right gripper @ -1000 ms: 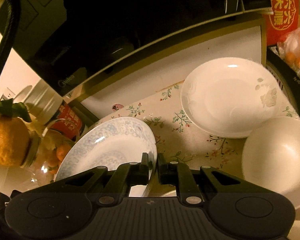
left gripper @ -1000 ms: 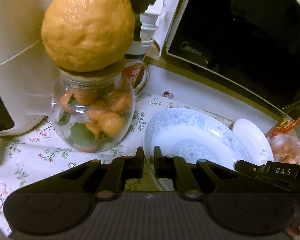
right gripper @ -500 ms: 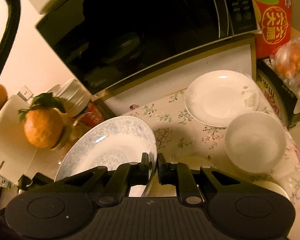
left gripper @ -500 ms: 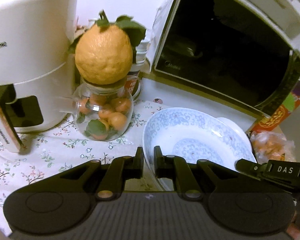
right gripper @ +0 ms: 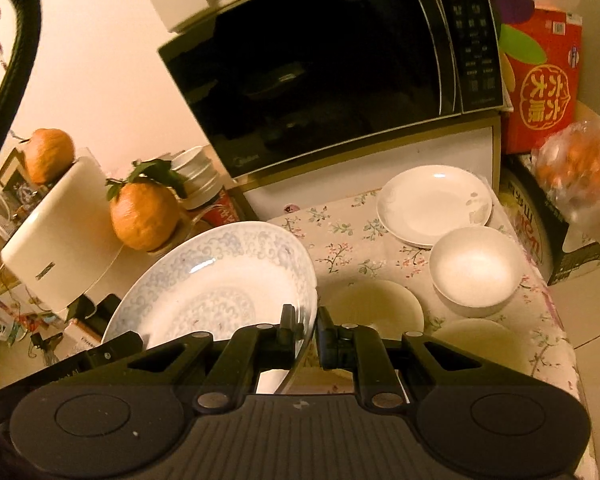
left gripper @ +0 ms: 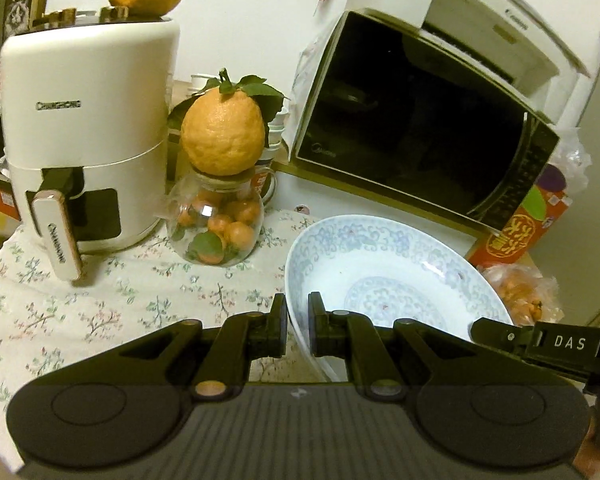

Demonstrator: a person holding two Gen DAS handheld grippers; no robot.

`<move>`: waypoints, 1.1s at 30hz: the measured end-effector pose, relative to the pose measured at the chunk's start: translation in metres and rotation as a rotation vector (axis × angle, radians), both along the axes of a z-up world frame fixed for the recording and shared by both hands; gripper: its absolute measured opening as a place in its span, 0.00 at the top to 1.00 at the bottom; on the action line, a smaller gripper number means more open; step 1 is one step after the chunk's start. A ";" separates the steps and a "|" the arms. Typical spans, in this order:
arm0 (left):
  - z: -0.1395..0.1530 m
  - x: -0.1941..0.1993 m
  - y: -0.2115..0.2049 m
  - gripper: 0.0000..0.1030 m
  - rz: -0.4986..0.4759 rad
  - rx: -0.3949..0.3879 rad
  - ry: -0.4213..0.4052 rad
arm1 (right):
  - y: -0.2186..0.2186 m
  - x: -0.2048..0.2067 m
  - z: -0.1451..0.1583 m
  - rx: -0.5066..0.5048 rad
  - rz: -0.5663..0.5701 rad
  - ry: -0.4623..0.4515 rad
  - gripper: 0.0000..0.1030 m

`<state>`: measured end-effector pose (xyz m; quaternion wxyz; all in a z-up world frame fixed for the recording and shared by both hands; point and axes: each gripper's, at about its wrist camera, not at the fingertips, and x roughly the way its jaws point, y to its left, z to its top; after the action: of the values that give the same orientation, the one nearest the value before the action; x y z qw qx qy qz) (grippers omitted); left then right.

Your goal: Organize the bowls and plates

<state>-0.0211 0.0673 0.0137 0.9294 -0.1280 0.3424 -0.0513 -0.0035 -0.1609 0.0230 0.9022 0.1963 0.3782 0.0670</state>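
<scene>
Left wrist view: left gripper, fingers clamped on near-left rim of 1 blue-patterned plate, held tilted above the floral tablecloth; far left, 1 white air fryer; beside it, 1 glass jar of small oranges with 1 large citrus on top; far right, 1 microwave. Right wrist view: right gripper, fingers clamped on the same plate's right rim; on the cloth to the right, 1 white plate, 1 white bowl just near of it.
</scene>
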 end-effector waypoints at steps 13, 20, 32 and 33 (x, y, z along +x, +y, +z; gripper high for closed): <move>-0.016 -0.055 0.030 0.92 -0.002 0.035 0.057 | 0.018 -0.061 -0.012 -0.029 0.063 0.025 0.89; -0.037 -0.071 0.046 0.92 -0.009 0.069 0.110 | 0.035 -0.080 -0.040 -0.002 0.095 0.105 0.89; -0.069 -0.069 0.054 0.91 -0.016 0.117 0.197 | 0.054 -0.084 -0.081 -0.035 0.143 0.205 0.88; -0.070 -0.069 0.054 0.91 -0.017 0.119 0.200 | 0.054 -0.084 -0.083 -0.035 0.144 0.209 0.88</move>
<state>-0.0900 0.1213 -0.0563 0.8961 -0.0741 0.4369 -0.0258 -0.0877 -0.1065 -0.0599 0.8539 0.1589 0.4845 0.1044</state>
